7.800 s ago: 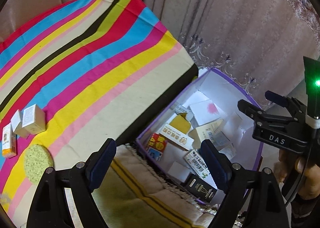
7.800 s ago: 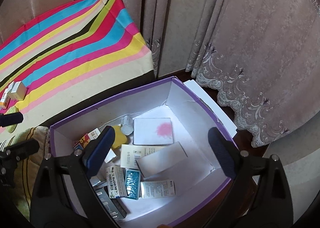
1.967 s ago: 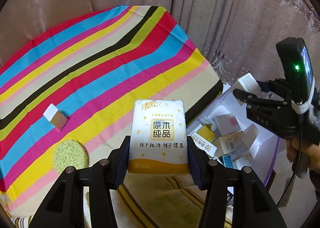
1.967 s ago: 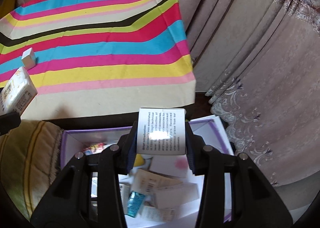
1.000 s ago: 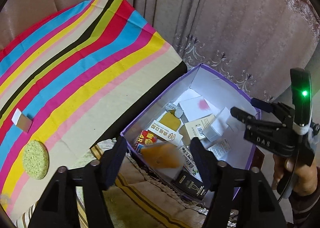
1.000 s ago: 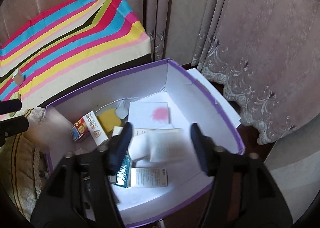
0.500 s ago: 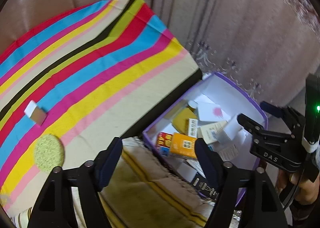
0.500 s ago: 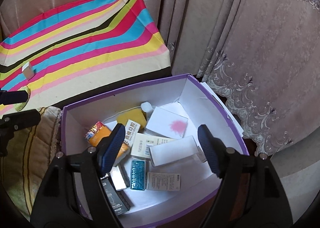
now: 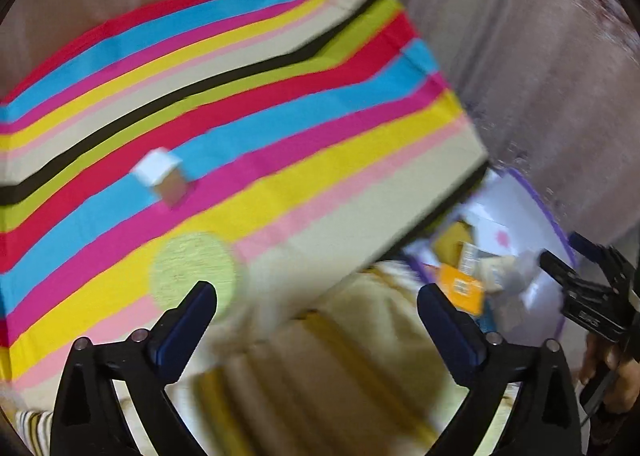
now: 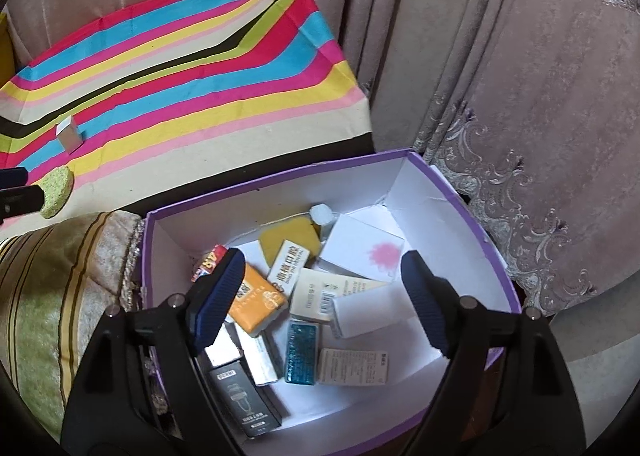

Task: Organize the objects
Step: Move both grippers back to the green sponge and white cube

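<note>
Swung back from the purple-rimmed white cardboard box (image 10: 448,195), the left tool (image 9: 316,308) gapes empty near the round green sponge (image 9: 192,268), while the right tool (image 10: 320,288) hovers spread above the boxed orange tissue pack (image 10: 260,304).

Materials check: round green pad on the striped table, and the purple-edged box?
Round green pad: looks like porous sponge or foam, with a matte, pitted, thick edge. Purple-edged box: likely paperboard, with matte white inner walls and a visible crease in the far corner; the outer finish is hidden.
</note>
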Demonstrator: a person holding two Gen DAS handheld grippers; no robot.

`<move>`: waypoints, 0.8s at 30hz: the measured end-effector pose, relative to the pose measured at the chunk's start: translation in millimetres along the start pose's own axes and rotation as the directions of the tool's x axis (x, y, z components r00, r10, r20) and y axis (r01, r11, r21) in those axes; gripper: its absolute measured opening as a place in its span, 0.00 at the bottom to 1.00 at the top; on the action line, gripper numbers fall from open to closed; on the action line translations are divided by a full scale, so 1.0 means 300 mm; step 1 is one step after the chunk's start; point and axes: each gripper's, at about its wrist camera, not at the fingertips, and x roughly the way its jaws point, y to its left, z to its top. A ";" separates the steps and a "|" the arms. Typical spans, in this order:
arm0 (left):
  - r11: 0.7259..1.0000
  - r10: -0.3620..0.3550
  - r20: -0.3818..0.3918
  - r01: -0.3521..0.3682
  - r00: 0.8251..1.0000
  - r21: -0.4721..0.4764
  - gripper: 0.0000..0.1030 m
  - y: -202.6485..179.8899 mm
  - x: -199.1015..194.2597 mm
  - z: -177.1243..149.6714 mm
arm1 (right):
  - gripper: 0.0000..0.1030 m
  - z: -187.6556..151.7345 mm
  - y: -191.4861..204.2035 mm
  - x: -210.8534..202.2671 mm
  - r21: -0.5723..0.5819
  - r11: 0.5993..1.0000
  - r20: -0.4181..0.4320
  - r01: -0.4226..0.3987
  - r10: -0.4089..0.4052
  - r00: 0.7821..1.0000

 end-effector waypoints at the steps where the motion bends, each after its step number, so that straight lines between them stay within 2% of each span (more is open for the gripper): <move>1: 1.000 0.016 -0.002 -0.016 1.000 -0.020 0.99 0.035 0.002 0.003 | 0.82 0.003 0.007 0.007 -0.002 1.000 -0.003 -0.006 0.006 1.000; 10: 0.993 0.078 -0.098 -0.085 0.992 -0.077 1.00 0.211 0.099 0.023 | 0.84 0.078 0.122 0.064 -0.050 0.995 -0.018 -0.085 0.084 0.996; 19: 0.992 0.107 -0.193 -0.118 0.975 -0.046 1.00 0.217 0.223 0.046 | 0.88 0.222 0.318 0.110 -0.129 0.975 -0.012 -0.182 0.182 0.983; 24: 0.993 0.100 -0.237 -0.112 0.966 -0.036 0.99 0.223 0.278 0.036 | 0.89 0.288 0.428 0.129 -0.164 0.959 -0.015 -0.230 0.230 0.973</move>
